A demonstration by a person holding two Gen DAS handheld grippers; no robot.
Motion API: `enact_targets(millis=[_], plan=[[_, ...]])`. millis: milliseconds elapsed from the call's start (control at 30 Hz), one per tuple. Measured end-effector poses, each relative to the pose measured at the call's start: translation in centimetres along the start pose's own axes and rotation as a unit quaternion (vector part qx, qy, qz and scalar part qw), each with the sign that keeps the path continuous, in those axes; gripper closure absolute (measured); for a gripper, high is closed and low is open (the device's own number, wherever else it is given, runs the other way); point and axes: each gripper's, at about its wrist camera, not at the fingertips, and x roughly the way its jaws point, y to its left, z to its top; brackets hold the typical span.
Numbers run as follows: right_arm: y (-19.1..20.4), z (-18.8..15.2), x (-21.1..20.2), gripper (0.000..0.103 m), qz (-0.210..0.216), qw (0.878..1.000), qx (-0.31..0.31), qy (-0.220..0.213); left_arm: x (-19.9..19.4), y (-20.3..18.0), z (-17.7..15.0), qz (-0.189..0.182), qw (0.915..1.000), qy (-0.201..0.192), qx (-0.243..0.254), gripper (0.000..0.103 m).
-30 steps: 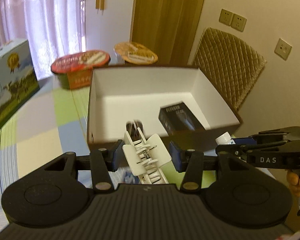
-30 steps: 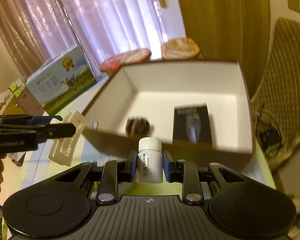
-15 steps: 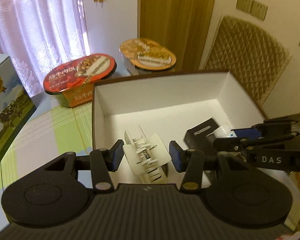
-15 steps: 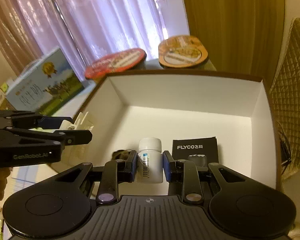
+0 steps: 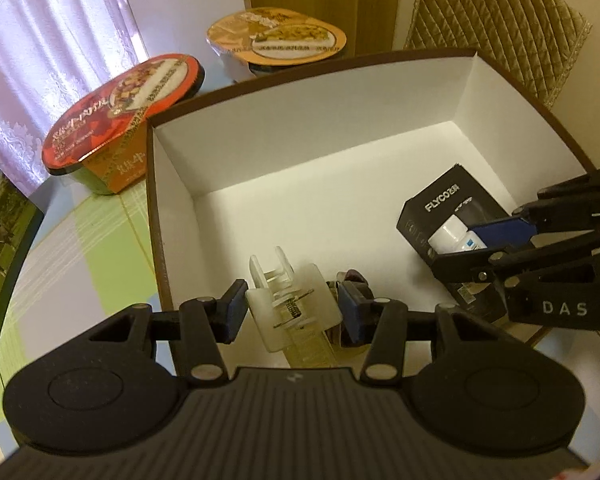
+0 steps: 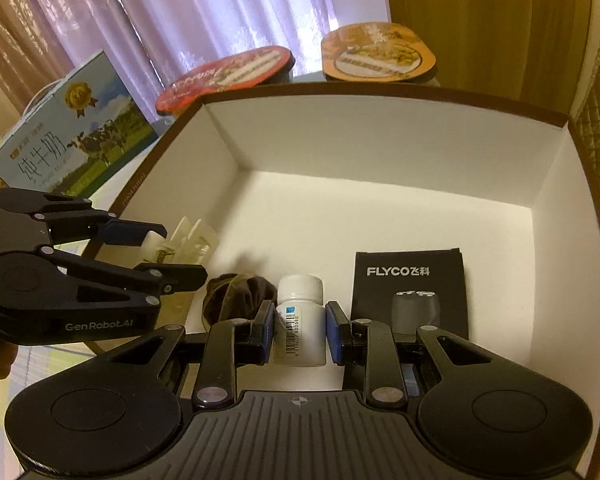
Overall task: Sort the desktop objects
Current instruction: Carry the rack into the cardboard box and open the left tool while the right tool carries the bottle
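Holding both tools over the open box [image 6: 380,152], you have each one loaded. Your left hand-held gripper [image 5: 292,312] is closed onto a white hair clip [image 5: 288,300], pads pressing its two sides, low in the centre of the left wrist view and just inside the box's near-left corner. Your right hand-held gripper [image 6: 300,334] is clamped on a small white bottle [image 6: 301,320] (barcode label facing the camera), upright between the blue pads, at the lower middle of the right wrist view. Just left of the bottle, a dark brown scrunchie [image 6: 236,292] lies on the white box floor; to its right a black FLYCO carton [image 6: 410,288] lies flat. In the left wrist view that carton [image 5: 452,204] sits at the right, partly behind the right tool. Beyond the box, toward the upper part of the frame, two lidded noodle bowls, red [image 5: 120,96] and orange [image 5: 276,36], stand on the checked counter [image 5: 100,256]. A milk carton [image 6: 68,140] stands at the upper left of the right wrist view.
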Motion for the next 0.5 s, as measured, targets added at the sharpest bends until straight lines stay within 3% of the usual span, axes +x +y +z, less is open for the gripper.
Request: enact_targets(millis=[333,500], plan=[[-0.1,-0.1,0.9,0.079,-0.001,1.0,0.001,0.013,0.5,0.4,-0.1,-0.004,1.0,0.008,0.004,0.058],[0.2,0.0,1.2,0.079,0.002,1.0,-0.002,0.015,0.1,0.5,-0.1,-0.004,1.0,0.003,0.001,0.048]])
